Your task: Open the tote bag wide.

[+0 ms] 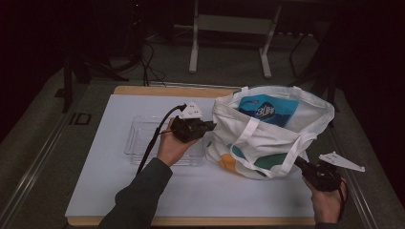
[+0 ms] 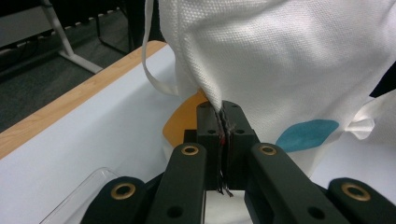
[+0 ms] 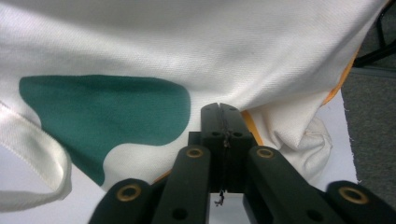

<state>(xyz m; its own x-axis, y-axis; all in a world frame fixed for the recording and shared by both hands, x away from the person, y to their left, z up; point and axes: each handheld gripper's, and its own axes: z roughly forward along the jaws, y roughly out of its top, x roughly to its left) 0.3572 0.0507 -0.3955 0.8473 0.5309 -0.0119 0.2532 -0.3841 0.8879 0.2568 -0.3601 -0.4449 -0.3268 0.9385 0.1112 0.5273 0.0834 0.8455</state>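
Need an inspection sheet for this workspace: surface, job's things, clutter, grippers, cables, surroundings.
Surface: white mat on a wood-edged table.
Job's things: white tote bag with teal and orange patches, mouth open, blue packet inside.
Clutter: clear plastic tray left of the bag.
Grippers: left hand-held gripper shut on the bag's left edge, fabric pinched; right hand-held gripper at its lower right side, jaws together, grip unclear.
Cables: black cable trails from the left one.
Surroundings: dark floor, white stand legs behind.

The left gripper [image 2: 223,109] pinches a fold of the white bag [image 2: 289,60] above the table [image 2: 93,135], near its wooden edge
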